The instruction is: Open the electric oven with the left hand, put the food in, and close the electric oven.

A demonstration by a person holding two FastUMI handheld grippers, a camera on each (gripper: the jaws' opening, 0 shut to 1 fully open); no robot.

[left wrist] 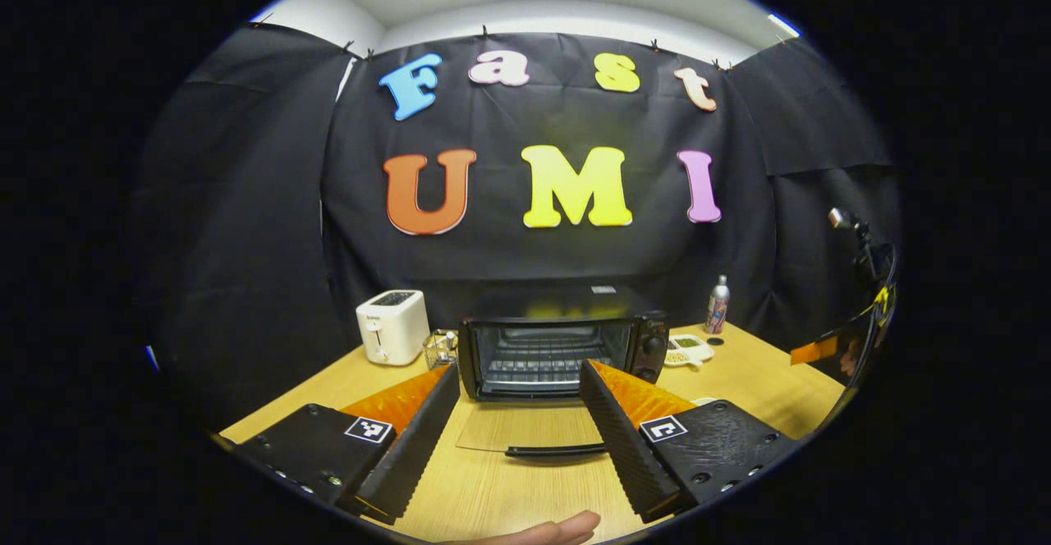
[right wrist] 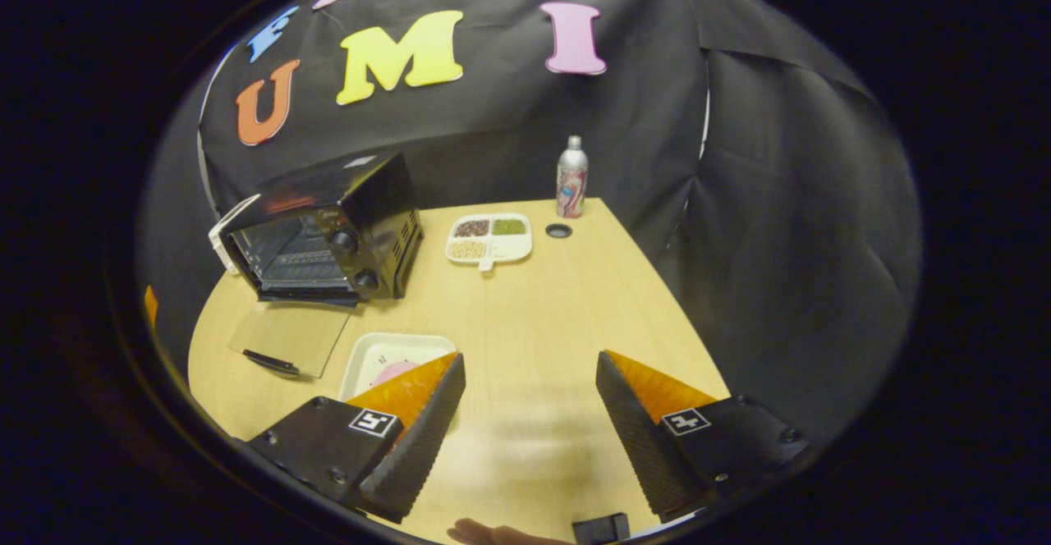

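Note:
The black electric oven stands at the back of the wooden table with its glass door folded down flat, the handle toward me. My left gripper is open just in front of that door, holding nothing. From the right gripper view, the oven sits far left with its door down. A white tray carrying pink food lies in front of it, partly hidden by a finger. My right gripper is open above the bare table, to the right of the tray.
A white toaster and a small clear box stand left of the oven. A divided snack dish, a metal bottle and a dark cap sit at the back right. A fingertip shows at the bottom edge.

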